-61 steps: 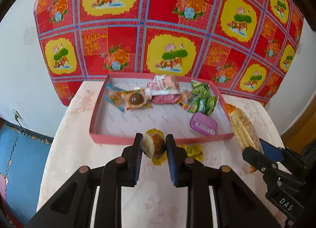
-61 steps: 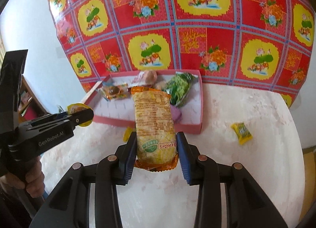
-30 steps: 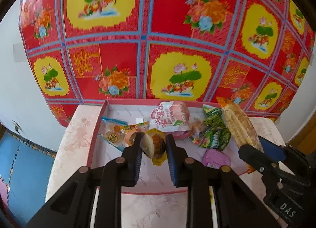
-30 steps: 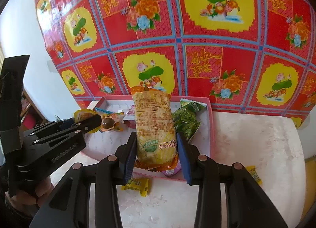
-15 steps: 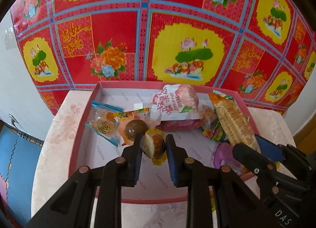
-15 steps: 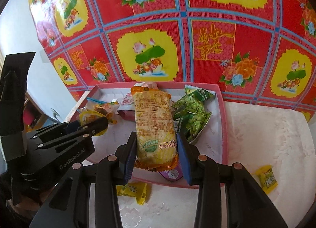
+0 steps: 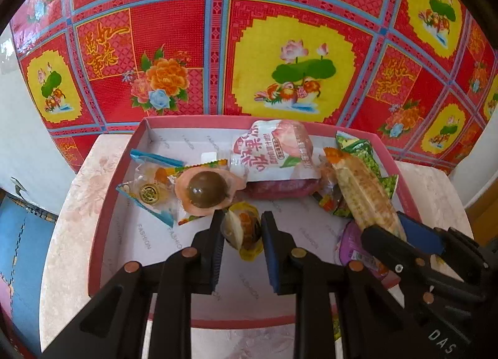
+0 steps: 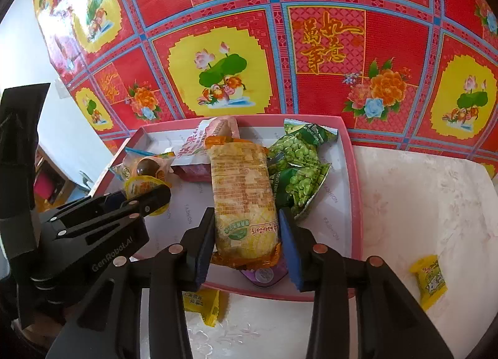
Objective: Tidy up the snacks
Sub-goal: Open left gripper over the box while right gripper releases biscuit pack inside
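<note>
The shallow pink-walled cardboard tray [image 7: 93, 243] with a white printed floor is sitting on the pale flowered tabletop [image 8: 420, 203], its far wall against the red-and-yellow floral cloth [image 7: 280, 63] hanging behind. Over the near middle of that tray, the left gripper [image 7: 242, 233] is holding a small round snack in a clear and yellow wrapper [image 7: 242, 231], its jaws clamped tight on it. Over the tray's right half, the right gripper [image 8: 247, 231] is gripping a long orange-edged packet of pale crackers [image 8: 241, 191] by its near end, the pads pressing both sides, the packet stretching away toward the tray's far wall.

Inside the tray, a dark brown ball in a peach-coloured wrapper [image 7: 207, 192] is lying at the left, just beyond the left gripper, overlapping a clear packet with blue edges and a gold disc [image 7: 149, 192]. Toward the far wall a white and pink pouch with red lettering [image 7: 274, 150] is resting on a dark red packet [image 7: 280, 187]. Two green bags of peas [image 8: 298, 169] are lying just right of the cracker packet. A purple flat pack [image 8: 264, 275] is lying beneath the cracker packet's near end, by the tray's near wall.

Outside the tray, a yellow wrapped sweet [image 8: 202, 303] is lying on the tabletop just beside the near wall, and another yellow and green sweet [image 8: 431, 278] is lying well apart to the right.
</note>
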`<state>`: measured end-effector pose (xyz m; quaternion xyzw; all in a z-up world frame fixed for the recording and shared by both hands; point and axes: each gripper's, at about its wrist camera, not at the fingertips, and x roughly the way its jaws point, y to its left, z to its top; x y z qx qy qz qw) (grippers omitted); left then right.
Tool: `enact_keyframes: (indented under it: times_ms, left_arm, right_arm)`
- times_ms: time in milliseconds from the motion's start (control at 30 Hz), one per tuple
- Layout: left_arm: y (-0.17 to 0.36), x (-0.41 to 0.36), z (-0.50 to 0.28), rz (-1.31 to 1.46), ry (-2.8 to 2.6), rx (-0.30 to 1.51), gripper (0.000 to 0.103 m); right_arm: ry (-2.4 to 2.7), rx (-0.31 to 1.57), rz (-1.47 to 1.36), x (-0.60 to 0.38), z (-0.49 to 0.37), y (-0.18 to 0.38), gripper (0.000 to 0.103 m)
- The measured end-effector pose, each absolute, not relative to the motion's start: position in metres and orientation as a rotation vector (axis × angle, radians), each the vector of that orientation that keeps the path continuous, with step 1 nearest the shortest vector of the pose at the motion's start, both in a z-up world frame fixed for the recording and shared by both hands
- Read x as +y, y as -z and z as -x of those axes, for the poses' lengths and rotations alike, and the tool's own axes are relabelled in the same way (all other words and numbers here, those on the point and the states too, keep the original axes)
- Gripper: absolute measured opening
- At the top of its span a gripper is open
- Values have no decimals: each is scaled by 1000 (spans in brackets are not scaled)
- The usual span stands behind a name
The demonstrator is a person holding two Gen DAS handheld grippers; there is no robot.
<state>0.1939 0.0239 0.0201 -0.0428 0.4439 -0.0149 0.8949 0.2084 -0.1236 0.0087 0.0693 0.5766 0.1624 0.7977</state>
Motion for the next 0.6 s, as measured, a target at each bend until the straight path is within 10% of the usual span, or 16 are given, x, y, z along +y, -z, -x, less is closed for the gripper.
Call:
enact_keyframes:
  times_ms: [600]
  left_arm:
    - [-29, 16, -191, 77, 23, 952, 45]
  right_arm:
    - [-322, 1246, -146, -131, -205, -9, 63]
